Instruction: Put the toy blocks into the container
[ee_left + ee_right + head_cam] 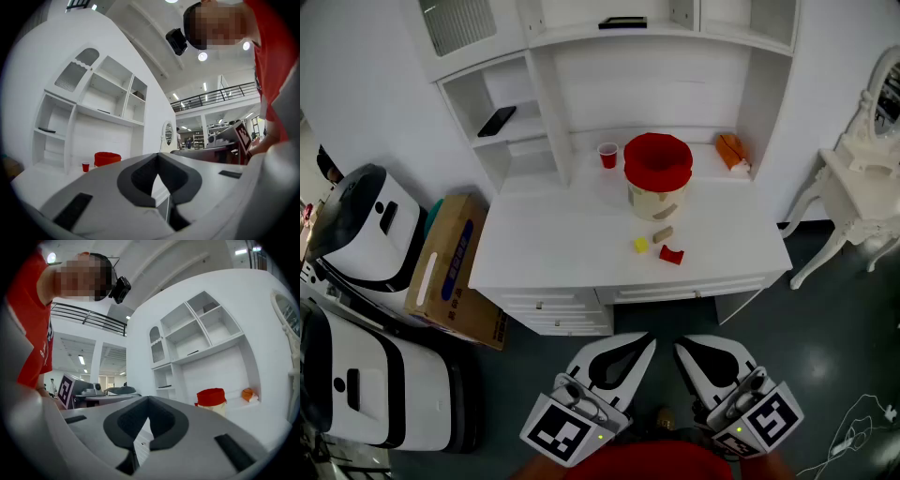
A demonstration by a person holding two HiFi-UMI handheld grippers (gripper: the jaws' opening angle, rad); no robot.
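On the white desk (544, 248) lie three toy blocks: a yellow cube (640, 245), a tan block (663, 233) and a red block (671, 254). Behind them stands the container (657, 174), a cream bucket with a red liner, also seen in the left gripper view (107, 158) and in the right gripper view (211, 401). My left gripper (639, 344) and right gripper (692, 345) hang side by side in front of the desk, well short of the blocks. Both are shut with nothing between the jaws.
A red cup (608, 156) and an orange toy (732, 151) stand at the back of the desk under white shelves. A cardboard box (455, 272) and white machines (366, 234) sit left of the desk. A white vanity table (862, 192) is on the right.
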